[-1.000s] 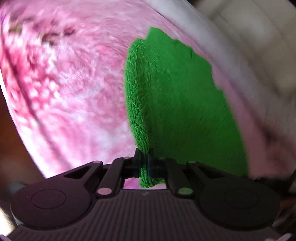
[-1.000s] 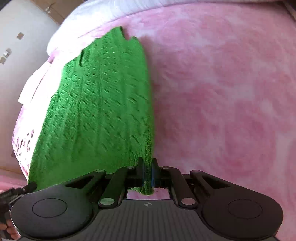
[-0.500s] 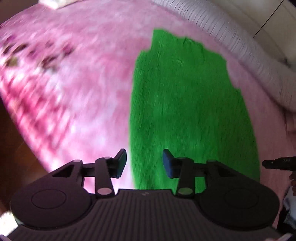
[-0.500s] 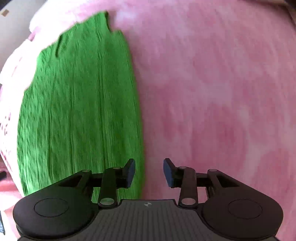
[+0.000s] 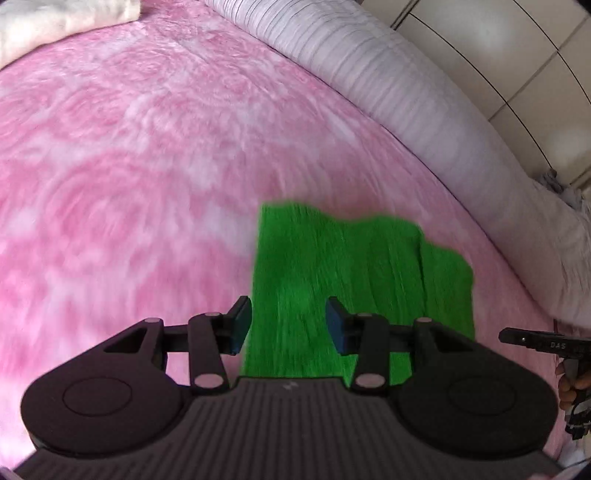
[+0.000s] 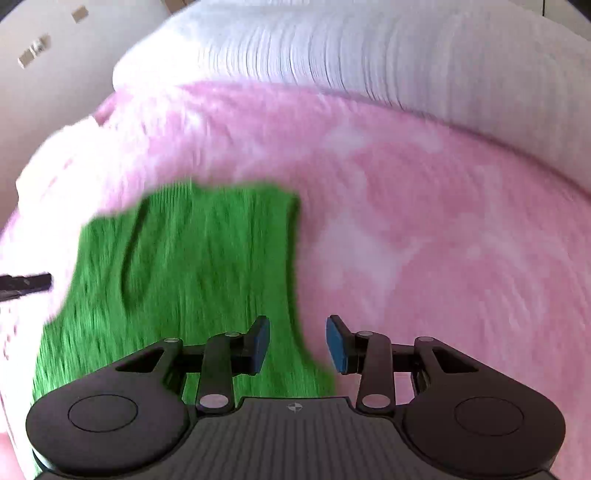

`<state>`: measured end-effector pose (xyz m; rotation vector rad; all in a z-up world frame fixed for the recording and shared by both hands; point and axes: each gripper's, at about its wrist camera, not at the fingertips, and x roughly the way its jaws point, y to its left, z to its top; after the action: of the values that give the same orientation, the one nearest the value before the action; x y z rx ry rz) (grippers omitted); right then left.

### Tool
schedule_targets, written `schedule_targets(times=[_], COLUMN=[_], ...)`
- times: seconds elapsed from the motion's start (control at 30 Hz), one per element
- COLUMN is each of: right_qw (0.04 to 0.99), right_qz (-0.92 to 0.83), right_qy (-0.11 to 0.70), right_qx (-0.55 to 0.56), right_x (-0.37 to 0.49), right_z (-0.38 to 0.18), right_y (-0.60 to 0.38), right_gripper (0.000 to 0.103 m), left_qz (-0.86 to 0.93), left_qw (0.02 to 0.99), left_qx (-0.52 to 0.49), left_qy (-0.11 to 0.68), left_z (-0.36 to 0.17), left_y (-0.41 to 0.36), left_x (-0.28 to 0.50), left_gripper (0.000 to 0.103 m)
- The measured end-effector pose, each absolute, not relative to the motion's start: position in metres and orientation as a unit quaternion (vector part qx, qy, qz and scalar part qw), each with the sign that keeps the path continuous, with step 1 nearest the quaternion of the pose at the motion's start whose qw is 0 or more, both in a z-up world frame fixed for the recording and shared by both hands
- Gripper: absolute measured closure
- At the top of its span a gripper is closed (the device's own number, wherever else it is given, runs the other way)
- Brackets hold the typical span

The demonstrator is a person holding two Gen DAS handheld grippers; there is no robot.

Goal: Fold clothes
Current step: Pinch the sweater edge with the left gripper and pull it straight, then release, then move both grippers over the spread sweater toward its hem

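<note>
Change: both grippers clamped the green knit a second ago; now both have let go and pulled back, knit lies flat.
Left gripper (image 5: 289, 325): jaws parted, nothing between the pads, hovering over the near left edge of the knit.
Right gripper (image 6: 297, 343): jaws parted, empty, over the near right edge.
Green knit (image 5: 354, 280): spread on the pink blanket (image 5: 129, 184), just short of the grey ribbed bolster (image 5: 388, 81); far edge uneven, a crease shows near one side.
White cloth (image 5: 55, 22): far corner, well apart.
Step, my read: fold just laid; re-grip comes next.
Tip: take matching corners with both grippers, lift evenly, smooth that crease first or the next fold goes skewed.
</note>
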<state>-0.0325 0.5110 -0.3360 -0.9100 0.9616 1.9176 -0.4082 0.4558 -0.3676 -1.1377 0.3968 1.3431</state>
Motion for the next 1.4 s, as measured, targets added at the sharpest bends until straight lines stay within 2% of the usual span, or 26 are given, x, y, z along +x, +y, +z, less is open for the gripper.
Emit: schedule_targets(times=[0.17, 0.27, 0.3, 0.33, 0.37, 0.4, 0.5, 0.6, 0.7, 0.73, 0.83, 0.93, 0.97, 1.1, 1.2, 1.23, 1.3, 1.4], right_qw=[0.396, 0.393, 0.392, 0.39, 0.39, 0.387, 0.383, 0.426, 0.467, 0.47, 0.48, 0.481, 0.488, 0.507, 0.45, 0.43, 0.393, 0.362], right_qz=[0.755, 0.743, 0.737, 0.739, 0.746, 0.76, 0.791, 0.795, 0.777, 0.767, 0.759, 0.752, 0.751, 0.755, 0.786, 0.795, 0.807, 0.811], right_qy=[0.417, 0.456, 0.469, 0.473, 0.469, 0.456, 0.4, 0.333, 0.301, 0.307, 0.308, 0.33, 0.32, 0.262, 0.24, 0.239, 0.231, 0.201], right_qx=[-0.315, -0.293, -0.287, -0.278, -0.266, -0.255, -0.259, -0.275, -0.296, -0.312, -0.315, -0.308, -0.309, -0.323, -0.349, -0.356, -0.375, -0.414], right_x=[-0.051, -0.053, -0.052, -0.053, -0.053, -0.055, -0.065, -0.067, -0.07, -0.074, -0.082, -0.077, -0.075, -0.07, -0.078, -0.081, -0.088, -0.098], right_z=[-0.354, -0.369, -0.374, -0.376, -0.375, -0.372, -0.359, -0.349, -0.359, -0.371, -0.383, -0.372, -0.366, -0.337, -0.324, -0.323, -0.326, -0.343], right_y=[0.562, 0.581, 0.586, 0.587, 0.586, 0.586, 0.585, 0.584, 0.587, 0.591, 0.592, 0.592, 0.589, 0.565, 0.535, 0.522, 0.494, 0.445], right_gripper=[0.064, 0.063, 0.063, 0.064, 0.077, 0.102, 0.102, 0.103, 0.103, 0.103, 0.099, 0.078, 0.067, 0.062, 0.062, 0.062, 0.062, 0.062], left_qz=[0.569, 0.551, 0.544, 0.538, 0.531, 0.537, 0.587, 0.634, 0.628, 0.629, 0.631, 0.635, 0.644, 0.699, 0.668, 0.646, 0.606, 0.564], left_qw=[0.612, 0.608, 0.607, 0.61, 0.614, 0.619, 0.632, 0.641, 0.625, 0.612, 0.612, 0.618, 0.618, 0.596, 0.631, 0.651, 0.682, 0.698], left_qx=[-0.532, -0.561, -0.571, -0.577, -0.581, -0.571, -0.503, -0.427, -0.447, -0.455, -0.452, -0.435, -0.423, -0.363, -0.366, -0.363, -0.345, -0.341], left_qy=[0.136, 0.107, 0.096, 0.079, 0.06, 0.052, 0.055, 0.07, 0.124, 0.148, 0.152, 0.158, 0.156, 0.156, 0.147, 0.165, 0.22, 0.279], left_z=[-0.393, -0.407, -0.411, -0.412, -0.412, -0.409, -0.393, -0.382, -0.401, -0.411, -0.409, -0.392, -0.385, -0.358, -0.347, -0.347, -0.353, -0.375], left_y=[0.499, 0.51, 0.512, 0.511, 0.51, 0.507, 0.499, 0.494, 0.515, 0.524, 0.532, 0.533, 0.529, 0.506, 0.478, 0.467, 0.445, 0.4], left_x=[-0.423, -0.429, -0.43, -0.432, -0.434, -0.434, -0.427, -0.417, -0.406, -0.403, -0.4, -0.399, -0.398, -0.394, -0.384, -0.372, -0.342, -0.304], left_gripper=[0.065, 0.07, 0.084, 0.09, 0.092, 0.094, 0.095, 0.094, 0.092, 0.088, 0.083, 0.08, 0.075, 0.066, 0.072, 0.08, 0.088, 0.089])
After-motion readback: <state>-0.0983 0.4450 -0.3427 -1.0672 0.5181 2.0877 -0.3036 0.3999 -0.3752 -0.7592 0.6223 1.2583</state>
